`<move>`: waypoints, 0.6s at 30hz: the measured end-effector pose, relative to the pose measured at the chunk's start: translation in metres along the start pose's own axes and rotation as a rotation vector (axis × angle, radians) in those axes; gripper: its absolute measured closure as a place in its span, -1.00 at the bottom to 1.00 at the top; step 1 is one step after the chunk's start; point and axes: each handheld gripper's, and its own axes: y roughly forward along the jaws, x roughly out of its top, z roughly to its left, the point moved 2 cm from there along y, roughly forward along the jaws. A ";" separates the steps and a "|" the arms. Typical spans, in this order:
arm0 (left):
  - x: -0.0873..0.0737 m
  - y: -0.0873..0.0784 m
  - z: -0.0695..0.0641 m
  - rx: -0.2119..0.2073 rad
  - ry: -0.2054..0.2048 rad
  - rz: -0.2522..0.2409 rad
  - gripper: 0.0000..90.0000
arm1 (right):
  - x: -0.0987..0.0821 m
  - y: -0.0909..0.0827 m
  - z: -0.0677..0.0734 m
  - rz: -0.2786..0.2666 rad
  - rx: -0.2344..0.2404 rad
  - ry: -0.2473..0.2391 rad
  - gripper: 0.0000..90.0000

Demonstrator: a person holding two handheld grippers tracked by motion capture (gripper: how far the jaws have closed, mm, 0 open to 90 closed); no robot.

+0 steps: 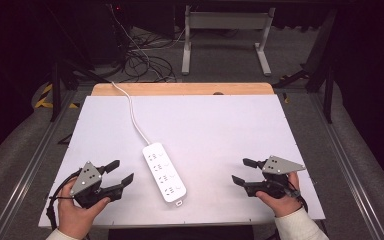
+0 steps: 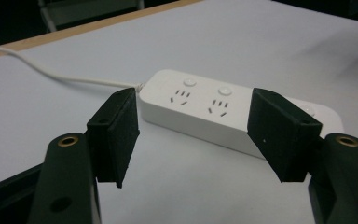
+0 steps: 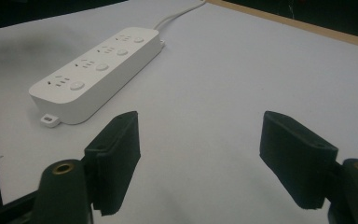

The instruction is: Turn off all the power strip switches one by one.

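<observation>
Strip (image 1: 164, 172), rigid, light, smooth; best pinched across narrow sides; left gripper (image 1: 119, 172), right gripper (image 1: 242, 171) both released, empty

One power strip (image 1: 164, 171), two grippers (image 1: 119, 176)

The high view looks forward and down over the white table (image 1: 220, 130); each gripper view sits low and near the surface; all three share the power strip (image 1: 164, 171), toward 3 o'clock from the left gripper, 9 o'clock from the right.
</observation>
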 end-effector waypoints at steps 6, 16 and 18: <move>0.005 0.004 -0.003 -0.042 0.032 -0.046 -0.26 | 0.000 0.000 0.001 0.002 -0.002 -0.005 -0.36; 0.020 0.010 -0.005 -0.098 0.034 -0.060 0.03 | -0.001 0.001 0.002 0.004 0.002 -0.006 -0.36; 0.024 0.014 -0.006 -0.108 0.025 -0.064 0.06 | -0.001 0.001 0.003 0.006 0.004 -0.007 -0.36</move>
